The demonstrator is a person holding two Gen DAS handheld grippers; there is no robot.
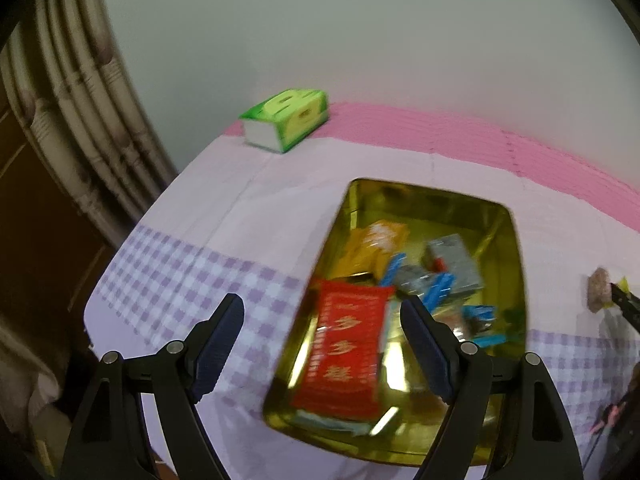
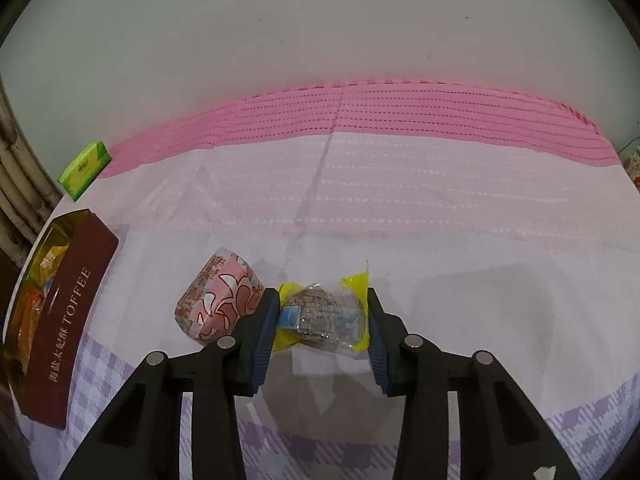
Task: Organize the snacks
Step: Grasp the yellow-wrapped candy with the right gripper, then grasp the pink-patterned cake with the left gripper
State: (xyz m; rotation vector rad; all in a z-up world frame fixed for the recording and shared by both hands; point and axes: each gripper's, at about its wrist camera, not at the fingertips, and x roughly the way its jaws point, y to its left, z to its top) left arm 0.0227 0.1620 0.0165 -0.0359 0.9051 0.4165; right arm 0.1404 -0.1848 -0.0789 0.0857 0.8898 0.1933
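Beside pink snack (image 2: 218,304), right gripper (image 2: 322,316) clamping yellow-wrapped snack (image 2: 324,314)

Open gold-lined toffee tin (image 1: 506,240) sits on the tabletop, loaded with snacks: a long red packet (image 1: 346,350) lies flat at the near end, an orange pack (image 1: 374,244) and a grey pack (image 1: 454,264) behind it. Out on the cloth, a pink-patterned snack (image 2: 218,304) lies tilted, and just beside it a clear yellow-ended snack (image 2: 324,312) is pinched between the right gripper (image 2: 322,320) pads.
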